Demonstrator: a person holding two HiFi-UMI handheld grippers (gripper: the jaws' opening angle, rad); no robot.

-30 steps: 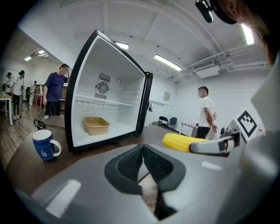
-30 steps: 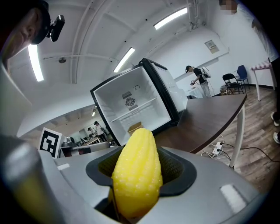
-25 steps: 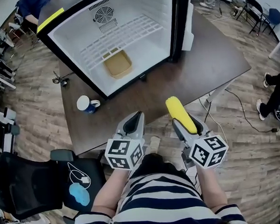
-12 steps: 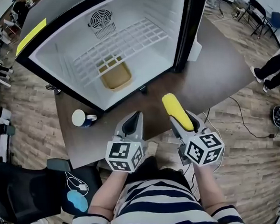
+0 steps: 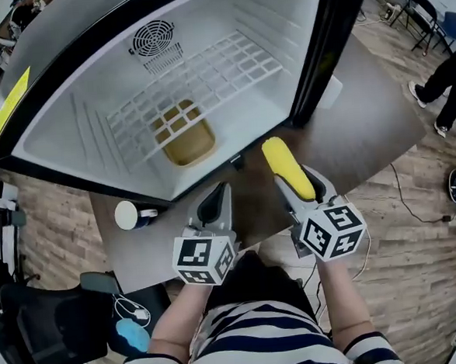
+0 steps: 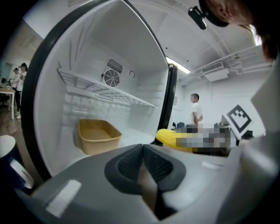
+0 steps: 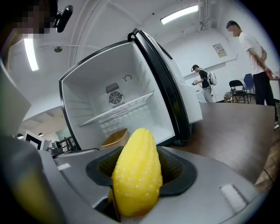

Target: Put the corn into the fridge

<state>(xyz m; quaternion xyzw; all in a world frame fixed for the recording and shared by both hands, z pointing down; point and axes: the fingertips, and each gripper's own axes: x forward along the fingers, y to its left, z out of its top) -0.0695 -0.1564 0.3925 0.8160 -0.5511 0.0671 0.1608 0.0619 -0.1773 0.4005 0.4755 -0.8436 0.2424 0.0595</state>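
A yellow corn cob point(image 5: 287, 168) sticks out forward from my right gripper point(image 5: 296, 182), whose jaws are shut on it; in the right gripper view the corn point(image 7: 136, 170) fills the gap between the dark pads. The open white fridge point(image 5: 92, 124) stands just ahead on the table, with a wire shelf point(image 5: 205, 78) and a tan tub point(image 5: 184, 139) on its floor. The corn's tip is just outside the fridge's front edge, near its right side. My left gripper point(image 5: 216, 201) is beside the right one, shut with nothing in it point(image 6: 143, 151).
A blue and white mug point(image 5: 129, 215) stands on the brown table point(image 5: 364, 129) left of my left gripper. The fridge door point(image 5: 334, 30) stands open at the right. A black chair point(image 5: 51, 322) is at lower left. People stand in the background point(image 7: 253, 57).
Both grippers have moved forward toward the fridge, the corn still in the right one. The fridge opening now fills more of the head view.
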